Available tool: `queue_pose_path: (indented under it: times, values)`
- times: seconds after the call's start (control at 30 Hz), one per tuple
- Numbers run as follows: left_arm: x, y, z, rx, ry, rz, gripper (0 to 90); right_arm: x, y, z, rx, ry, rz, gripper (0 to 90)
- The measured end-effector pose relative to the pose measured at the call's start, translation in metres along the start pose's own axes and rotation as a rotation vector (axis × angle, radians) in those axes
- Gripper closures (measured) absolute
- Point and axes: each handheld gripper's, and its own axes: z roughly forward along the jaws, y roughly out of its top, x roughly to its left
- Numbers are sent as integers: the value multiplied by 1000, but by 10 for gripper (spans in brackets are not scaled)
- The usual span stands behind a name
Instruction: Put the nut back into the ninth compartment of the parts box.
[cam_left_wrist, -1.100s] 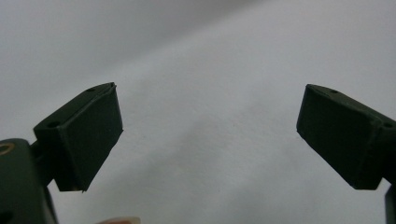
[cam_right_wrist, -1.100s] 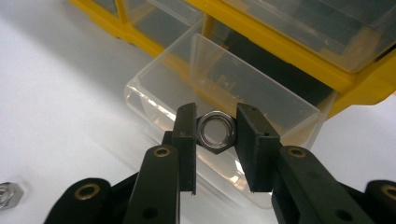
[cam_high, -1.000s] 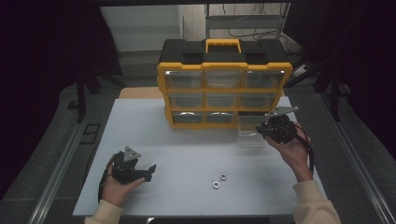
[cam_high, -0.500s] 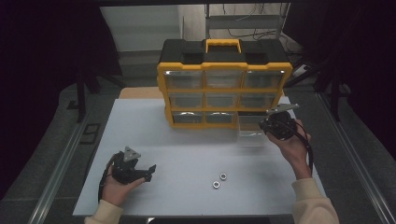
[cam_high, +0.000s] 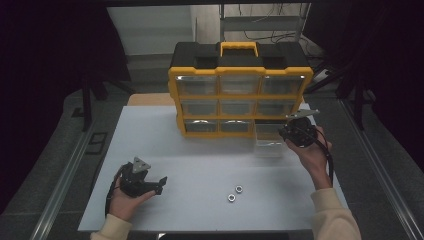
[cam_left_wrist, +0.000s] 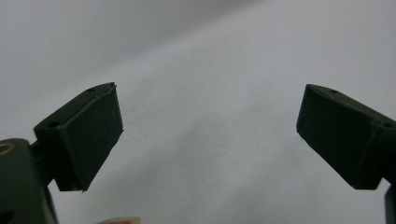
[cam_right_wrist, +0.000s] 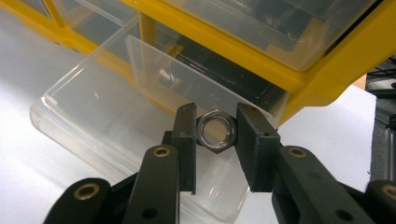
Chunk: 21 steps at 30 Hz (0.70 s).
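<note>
The right gripper clamps a nut above the open drawer at the organizer's right. The left gripper, jaws wide and empty, rests near left.

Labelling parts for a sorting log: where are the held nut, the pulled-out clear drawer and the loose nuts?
held nut (cam_right_wrist: 215, 131), right gripper view, its rim.
clear drawer (cam_right_wrist: 88, 100), right gripper view, its floor.
loose nuts (cam_high: 239, 189), high view, the farther one.

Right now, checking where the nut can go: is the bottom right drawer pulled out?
Pulled out: the clear drawer juts from the yellow organizer onto the table.
</note>
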Motion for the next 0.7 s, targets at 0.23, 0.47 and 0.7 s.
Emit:
queue_pose_path:
  times: [0.23, 0.47, 0.7]
  values:
    - [0, 0, 0, -2, -1, 2, 75, 0, -1, 4, 2, -26, 0, 650]
    - [0, 0, -1, -4, -1, 3, 75, -2, 0, 3, -13, 17, 72, 312]
    - [0, 0, -1, -3, -2, 4, 75, -1, 0, -5, -45, 111, 121, 231]
